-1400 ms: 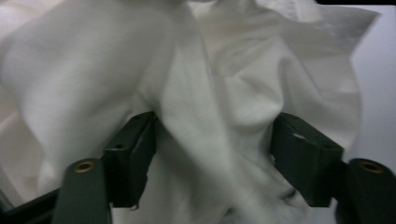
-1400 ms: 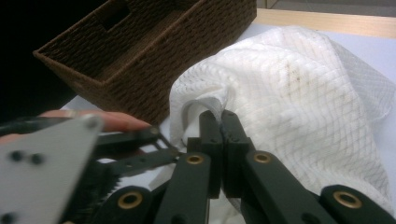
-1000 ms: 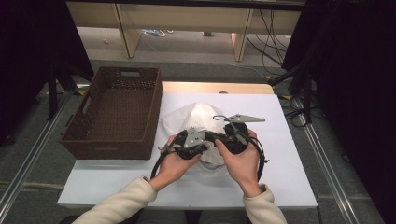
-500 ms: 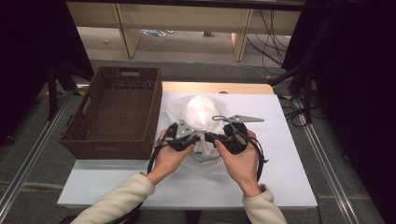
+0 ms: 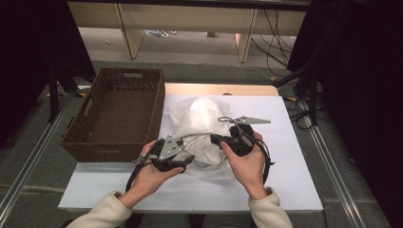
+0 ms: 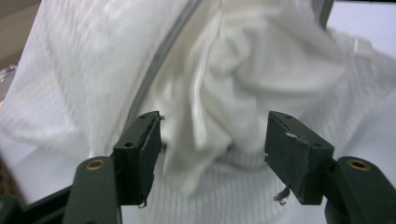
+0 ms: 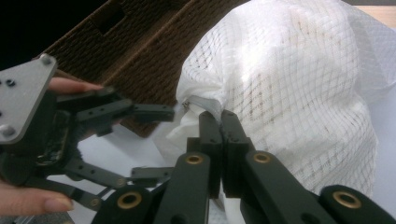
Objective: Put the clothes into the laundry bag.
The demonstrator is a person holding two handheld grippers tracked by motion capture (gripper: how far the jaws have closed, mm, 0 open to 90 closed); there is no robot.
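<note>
High view: the white table [image 5: 294,185] is the largest thing before you, with bare surface open to the right of your right gripper [image 5: 216,139] and along the near edge behind both hands. The brown wicker basket [image 5: 116,114] stands beyond and to the left of your left gripper [image 5: 187,159], its right wall just beside the white mesh laundry bag [image 5: 197,118]. The bag lies between and beyond both sets of jaws, a rumpled mound with white cloth bunched inside. In the left gripper view your left jaws stand wide apart, holding nothing, with a fold of the cloth [image 6: 219,107] between and just past the fingertips [image 6: 144,135]. In the right gripper view your right jaws are pressed together, pinching the bag's gathered edge by the zip [image 7: 201,103].
</note>
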